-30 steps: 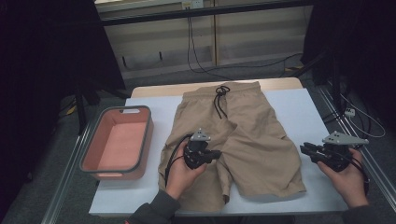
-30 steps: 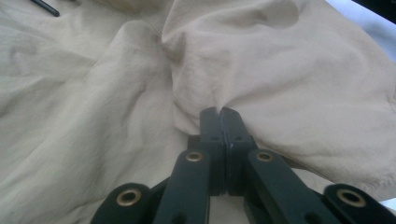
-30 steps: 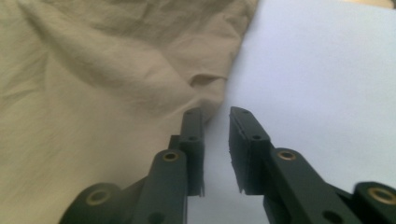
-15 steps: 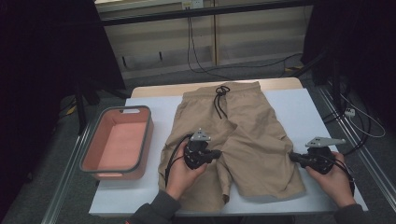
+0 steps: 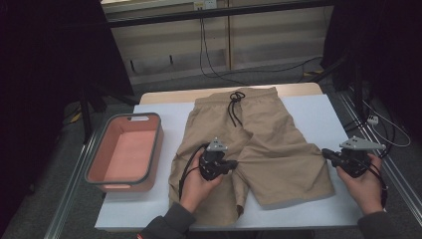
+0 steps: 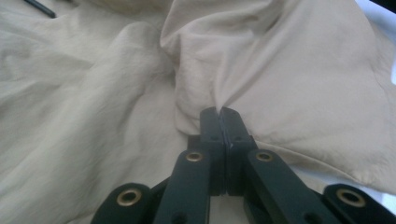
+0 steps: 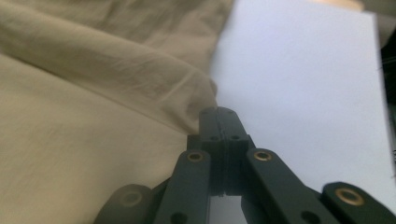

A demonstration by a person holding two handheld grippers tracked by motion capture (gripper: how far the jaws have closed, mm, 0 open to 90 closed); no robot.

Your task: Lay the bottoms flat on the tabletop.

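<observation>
A white-topped rectangular table point(image 5: 308, 114) with a pale wooden far edge stands on a grey floor point(image 5: 278, 74), dark curtains hanging at either side, beige wall panels point(image 5: 263, 35) behind, and black cables point(image 5: 214, 59) trailing down them.

A: What do the grippers look like?
B: Both the left gripper point(image 5: 234, 164) and the right gripper point(image 5: 326, 153) are black, each topped by a grey three-cornered plate, with brass-coloured rivets along the jaw links. A black cable trails from each.
A: And clothing?
B: Dark grey sleeves point(image 5: 166, 226).
</observation>
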